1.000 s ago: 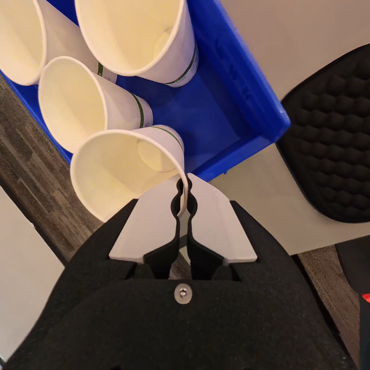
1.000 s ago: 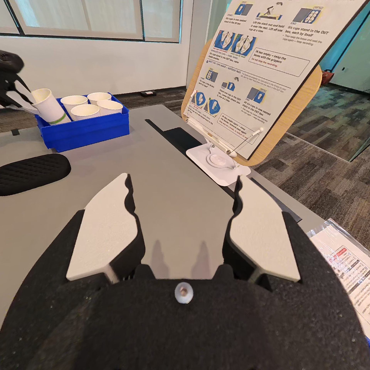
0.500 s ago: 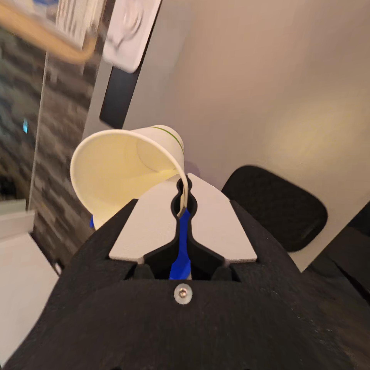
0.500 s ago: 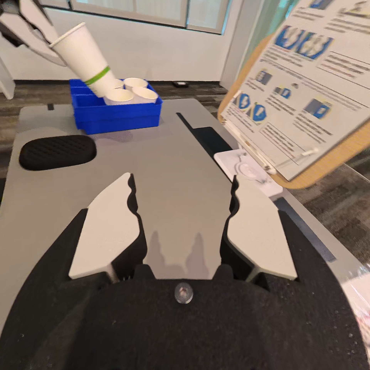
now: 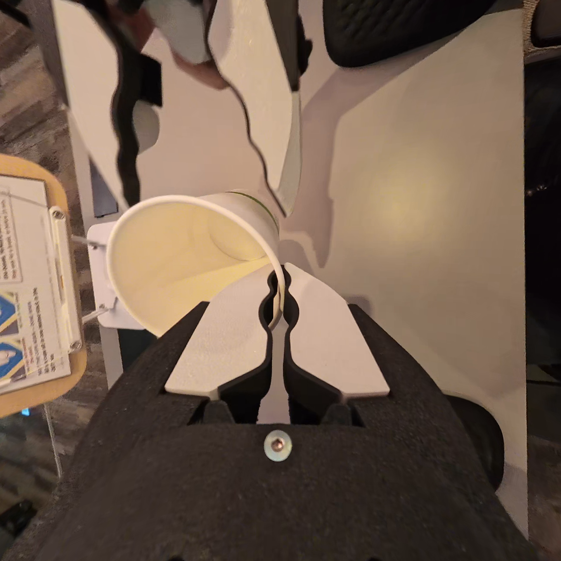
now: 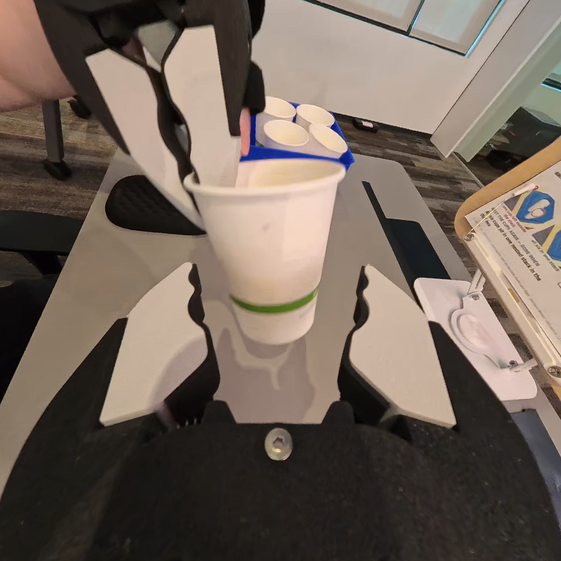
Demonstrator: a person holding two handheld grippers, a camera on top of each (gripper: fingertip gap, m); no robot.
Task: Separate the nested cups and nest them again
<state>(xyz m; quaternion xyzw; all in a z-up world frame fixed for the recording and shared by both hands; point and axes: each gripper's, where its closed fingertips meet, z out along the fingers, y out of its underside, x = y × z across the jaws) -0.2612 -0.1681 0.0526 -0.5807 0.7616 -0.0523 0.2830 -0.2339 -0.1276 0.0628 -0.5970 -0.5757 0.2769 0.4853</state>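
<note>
- Far left of the right wrist view, the black mat [image 6: 145,209] lies on the grey table [image 6: 127,291], part hidden behind the incoming gripper.
- The left gripper [image 5: 277,291] is clamped tight on the rim of the paper cup [image 6: 270,258], one finger inside the mouth and one outside. That thin-wall pinch lets it carry the cup by its lip and leaves the whole body free.
- The cup hangs in the air, slightly tilted, its base low over the table and its green band near the bottom. It sits right between the right gripper's spread fingers.
- The right gripper [image 6: 279,306] is wide open and holds nothing. Its jaws flank the cup's lower half without touching, so I judge it is set to take the body from below.
- Behind the cup, the blue bin [image 6: 346,158] stands at the table's far end with four cups [image 6: 300,132] upright in it, each on its own.
- At the right edge the instruction board [image 6: 516,243] leans on its white stand [image 6: 473,343], angled toward the worker.
</note>
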